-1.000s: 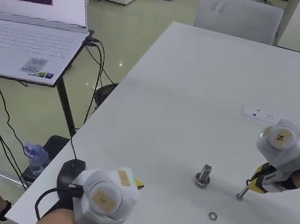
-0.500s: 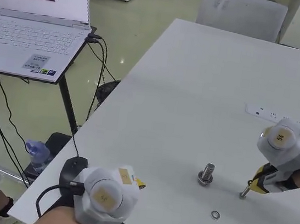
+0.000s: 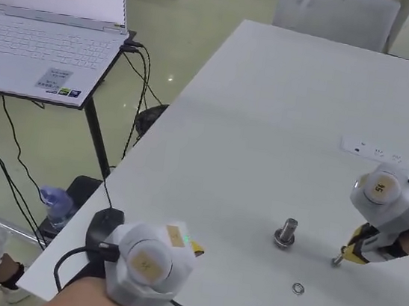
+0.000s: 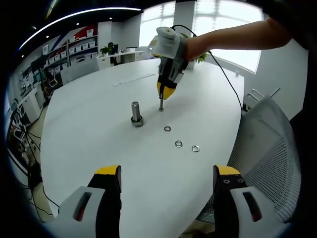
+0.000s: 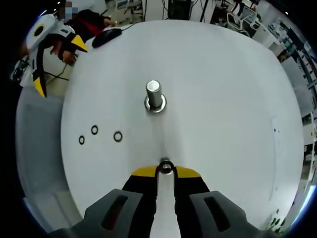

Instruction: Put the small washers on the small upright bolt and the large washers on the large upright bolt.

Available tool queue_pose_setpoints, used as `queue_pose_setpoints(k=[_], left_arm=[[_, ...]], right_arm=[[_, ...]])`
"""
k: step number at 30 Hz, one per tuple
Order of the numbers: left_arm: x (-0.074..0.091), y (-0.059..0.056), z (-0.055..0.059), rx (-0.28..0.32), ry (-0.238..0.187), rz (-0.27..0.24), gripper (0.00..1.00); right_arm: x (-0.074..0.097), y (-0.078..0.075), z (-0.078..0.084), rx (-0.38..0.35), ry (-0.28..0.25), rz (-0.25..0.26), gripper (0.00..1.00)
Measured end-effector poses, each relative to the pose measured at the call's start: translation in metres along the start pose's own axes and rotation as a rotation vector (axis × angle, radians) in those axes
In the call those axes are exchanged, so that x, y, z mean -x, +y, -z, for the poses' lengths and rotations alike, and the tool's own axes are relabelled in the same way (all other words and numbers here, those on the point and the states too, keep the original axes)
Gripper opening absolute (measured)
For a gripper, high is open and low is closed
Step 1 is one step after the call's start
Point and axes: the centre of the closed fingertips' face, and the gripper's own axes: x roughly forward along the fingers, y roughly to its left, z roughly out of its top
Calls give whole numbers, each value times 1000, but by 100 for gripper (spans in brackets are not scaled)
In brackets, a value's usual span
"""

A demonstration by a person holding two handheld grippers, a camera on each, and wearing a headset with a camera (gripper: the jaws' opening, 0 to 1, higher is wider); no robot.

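Three loose washers (image 4: 178, 144) are lying flat on the white table (image 3: 268, 131), near its edge on our side of both bolts. We are leaving them alone while we work at the small upright bolt (image 4: 161, 104). We are holding the right gripper (image 5: 166, 171) directly over that bolt, with its jaws drawn almost together around a tiny ring. We are reading the ring as a small washer (image 5: 166, 167), though from this angle it could be the bolt's own top. The left gripper (image 4: 167, 173) is hanging back near the table edge with its jaws spread wide, carrying nothing. The large upright bolt (image 3: 285, 232) is standing just beside the small one with its shaft bare. We are judging the main danger to be at the thin bolt. It is standing on a narrow base, so any sideways push from the jaw tips while we are lowering the ring is likely to topple it. If we are letting go before the hole is around the shaft, the washer is likely to bounce off and roll towards the edge. We are also finding the loose washers too small to sort by size from here, so we are risking carrying one to the wrong bolt. Sweeping a gripper low across them is likely to flick one off the table.
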Motion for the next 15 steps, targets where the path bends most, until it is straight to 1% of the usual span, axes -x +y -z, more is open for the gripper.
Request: queue_pose_setpoints(k=[8, 12, 15], left_arm=[[3, 1, 5, 0, 10, 1, 75], [4, 1, 7, 2, 14, -1, 74], [4, 0, 11, 4, 21, -1, 74]], right_arm=[[-11, 1, 2, 4, 13, -5, 12], [-19, 1, 4, 6, 18, -11, 12], [-24, 2, 5, 3, 25, -16, 12]])
